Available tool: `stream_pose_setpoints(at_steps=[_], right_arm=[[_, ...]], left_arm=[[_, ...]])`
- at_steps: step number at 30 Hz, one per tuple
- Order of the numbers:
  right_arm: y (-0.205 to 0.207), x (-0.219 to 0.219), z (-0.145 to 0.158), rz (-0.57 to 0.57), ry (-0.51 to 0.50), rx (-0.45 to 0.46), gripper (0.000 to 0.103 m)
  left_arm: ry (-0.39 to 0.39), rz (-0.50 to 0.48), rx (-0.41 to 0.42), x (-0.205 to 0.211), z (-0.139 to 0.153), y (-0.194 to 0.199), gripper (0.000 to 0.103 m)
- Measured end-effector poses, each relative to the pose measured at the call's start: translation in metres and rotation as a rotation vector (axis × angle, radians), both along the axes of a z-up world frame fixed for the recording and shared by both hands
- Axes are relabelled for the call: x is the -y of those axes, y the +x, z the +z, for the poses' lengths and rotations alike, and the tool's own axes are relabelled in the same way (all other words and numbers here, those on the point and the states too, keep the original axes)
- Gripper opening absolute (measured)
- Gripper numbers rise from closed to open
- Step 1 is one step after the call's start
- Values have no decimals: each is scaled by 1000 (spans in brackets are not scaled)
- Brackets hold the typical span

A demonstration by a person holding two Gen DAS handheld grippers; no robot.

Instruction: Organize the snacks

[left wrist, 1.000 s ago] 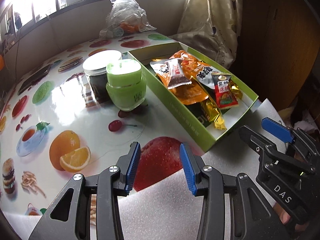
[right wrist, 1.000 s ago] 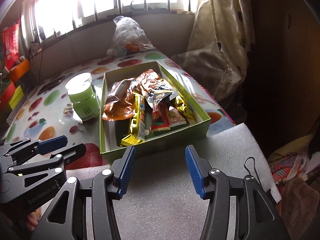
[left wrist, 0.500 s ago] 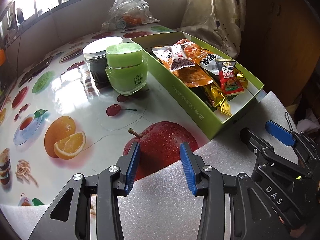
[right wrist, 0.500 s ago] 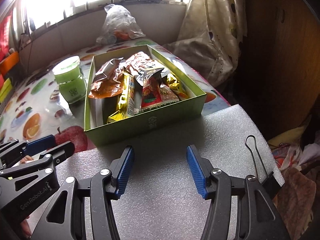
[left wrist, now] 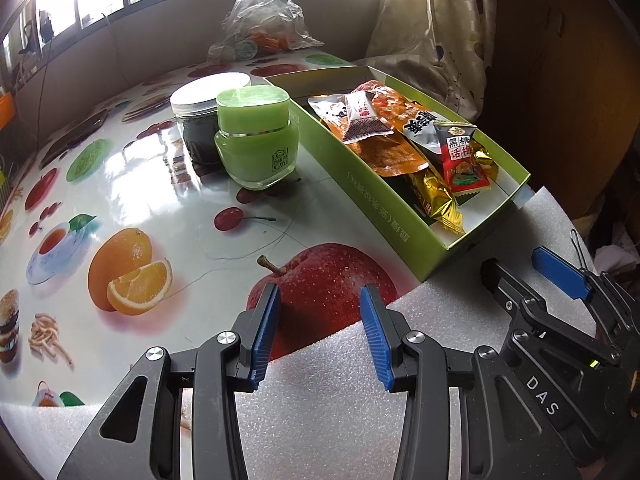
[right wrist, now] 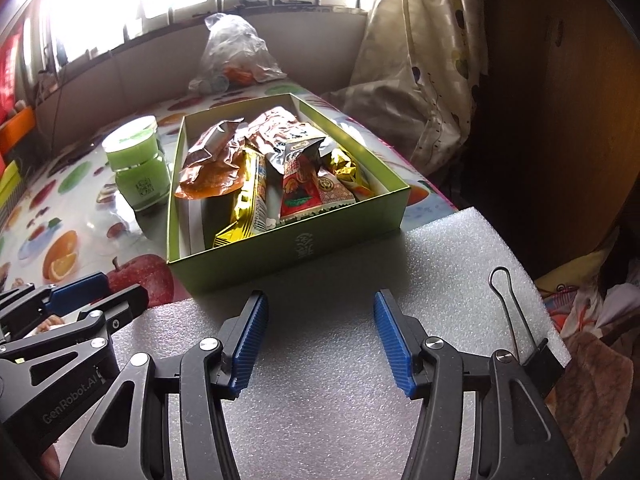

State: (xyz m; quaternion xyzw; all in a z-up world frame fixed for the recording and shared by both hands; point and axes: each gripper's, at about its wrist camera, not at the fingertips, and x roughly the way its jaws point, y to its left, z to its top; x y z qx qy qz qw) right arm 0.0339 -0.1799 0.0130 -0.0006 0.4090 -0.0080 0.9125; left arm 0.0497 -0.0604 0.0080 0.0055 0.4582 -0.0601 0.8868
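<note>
A green cardboard box lies on the fruit-print table and holds several snack packets: an orange pouch, a red packet and gold-wrapped bars. My left gripper hovers open and empty over the table's front edge, left of the box. My right gripper hangs open over the white foam sheet, short of the box's near wall, nothing between its fingers. Each gripper shows at the edge of the other's view.
A green jar and a dark jar with a white lid stand left of the box. A clear plastic bag lies at the table's far end. A binder clip grips the foam's right edge. A curtain hangs at right.
Both views have closed in on the table and tilted a little downward. The right gripper's jaws stand slightly wider. The box and jars have not shifted.
</note>
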Motion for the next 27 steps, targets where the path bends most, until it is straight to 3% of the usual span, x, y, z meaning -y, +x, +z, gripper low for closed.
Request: stream_pose_setpoints(at_steps=[27], right_arm=[[0, 2, 0, 0, -1, 2, 55]], left_arm=[[-6, 2, 1, -1, 0, -1, 43]])
